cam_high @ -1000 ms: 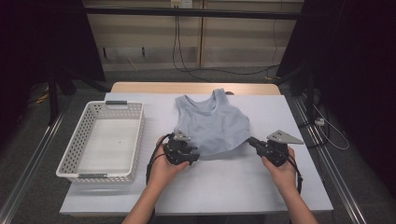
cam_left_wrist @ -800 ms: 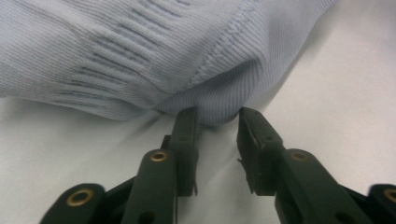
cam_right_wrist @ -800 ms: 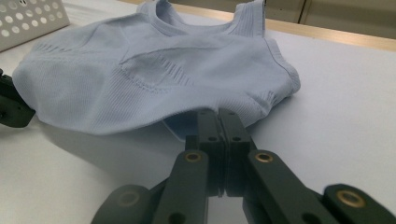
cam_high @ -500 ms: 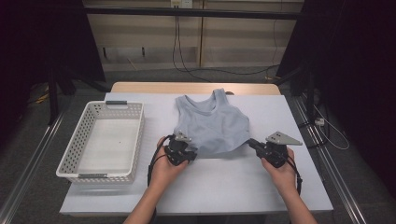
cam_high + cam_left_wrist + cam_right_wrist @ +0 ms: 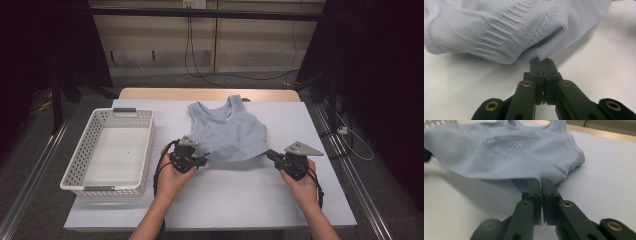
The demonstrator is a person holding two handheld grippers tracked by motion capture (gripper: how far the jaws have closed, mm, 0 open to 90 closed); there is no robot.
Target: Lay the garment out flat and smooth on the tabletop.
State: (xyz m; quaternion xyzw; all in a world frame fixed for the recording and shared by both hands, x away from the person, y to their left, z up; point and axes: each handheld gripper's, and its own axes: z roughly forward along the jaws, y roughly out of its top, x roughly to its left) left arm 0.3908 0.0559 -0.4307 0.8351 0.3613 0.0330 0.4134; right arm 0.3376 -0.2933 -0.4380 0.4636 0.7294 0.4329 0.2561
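Pinching the pale blue top's [image 5: 227,134] near hem, left gripper [image 5: 202,161] and right gripper [image 5: 270,154] have grasped it; folding remains.

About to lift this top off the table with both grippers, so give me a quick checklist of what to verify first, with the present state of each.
1. left gripper shut on the hem of the light blue tank top: ok, its jaws have just been closing and now pinch the fabric.
2. right gripper shut on the hem: ok.
3. Both grips at opposite bottom corners: ok, seen in the high view.
4. How many fabric layers each grip holds: cannot tell.
5. white basket empty and within reach at the left: ok.
6. Straps lying free on the table, nothing snagging: ok.
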